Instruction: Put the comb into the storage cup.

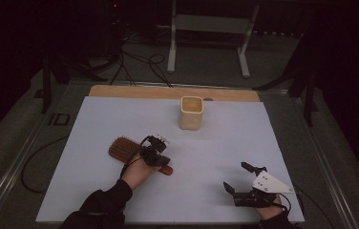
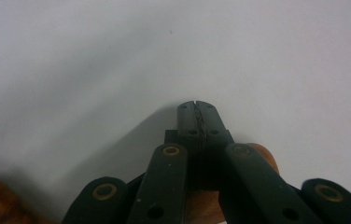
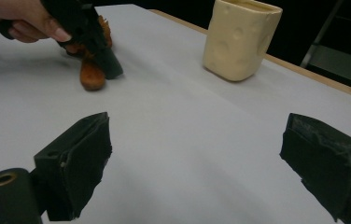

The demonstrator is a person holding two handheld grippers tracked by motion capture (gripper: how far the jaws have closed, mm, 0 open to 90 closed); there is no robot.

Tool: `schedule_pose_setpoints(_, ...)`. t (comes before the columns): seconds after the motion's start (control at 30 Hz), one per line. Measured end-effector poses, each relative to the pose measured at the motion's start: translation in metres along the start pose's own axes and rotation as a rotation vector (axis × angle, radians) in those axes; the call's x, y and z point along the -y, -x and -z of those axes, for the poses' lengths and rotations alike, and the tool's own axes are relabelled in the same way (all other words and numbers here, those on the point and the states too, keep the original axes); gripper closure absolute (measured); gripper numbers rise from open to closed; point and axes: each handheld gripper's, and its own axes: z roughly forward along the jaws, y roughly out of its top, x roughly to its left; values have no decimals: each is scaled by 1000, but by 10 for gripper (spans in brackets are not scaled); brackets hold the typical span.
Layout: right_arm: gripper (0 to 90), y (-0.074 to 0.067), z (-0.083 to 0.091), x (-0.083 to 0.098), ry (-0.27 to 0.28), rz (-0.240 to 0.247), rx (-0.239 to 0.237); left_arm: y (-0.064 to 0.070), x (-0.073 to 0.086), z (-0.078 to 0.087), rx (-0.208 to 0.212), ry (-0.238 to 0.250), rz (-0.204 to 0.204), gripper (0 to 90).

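Observation:
A wooden hairbrush (image 1: pixel 124 149) lies on the white sheet left of centre, its handle end (image 1: pixel 167 170) pointing right. My left gripper (image 1: pixel 158 155) sits low over the handle, held by a hand. In the left gripper view its jaws (image 2: pixel 197 109) are pressed together with nothing between them, and the brown handle (image 2: pixel 263 156) lies under them. In the right gripper view this same gripper (image 3: pixel 103 60) rests beside the handle (image 3: pixel 92 74). My right gripper (image 1: pixel 235 175) stands open near the front right, jaws wide apart (image 3: pixel 206 163) over bare sheet. A cream cup (image 1: pixel 190 113) (image 3: pixel 239 39) stands upright at the back.
The white sheet (image 1: pixel 225 143) covers the table, with a strip of wooden tabletop (image 1: pixel 168 92) showing along the far edge. A metal stand (image 1: pixel 211 28) and cables (image 1: pixel 134 62) are on the dark floor behind the table.

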Motion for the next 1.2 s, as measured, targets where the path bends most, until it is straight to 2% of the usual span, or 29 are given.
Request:
schedule_pose_setpoints(0.3,83,0,0,0,1,-2,0,3,23,13,9,-18,-17,900)
schedule_pose_setpoints(0.7,82,0,-1,0,-2,-3,0,2,47,29,-11,-36,-33,900)
schedule_pose_setpoints(0.8,83,0,-1,0,-2,-5,3,-1,57,36,-14,-41,-29,900)
schedule_pose_setpoints(0.87,83,0,-1,0,-2,-6,3,-1,57,36,-14,-41,-29,900)
schedule_pose_setpoints(0.9,83,0,-1,0,-4,-6,2,-5,65,41,-22,-42,-16,900)
schedule_pose_setpoints(1.2,83,0,-1,0,-7,1,4,-15,82,53,-41,-42,8,900)
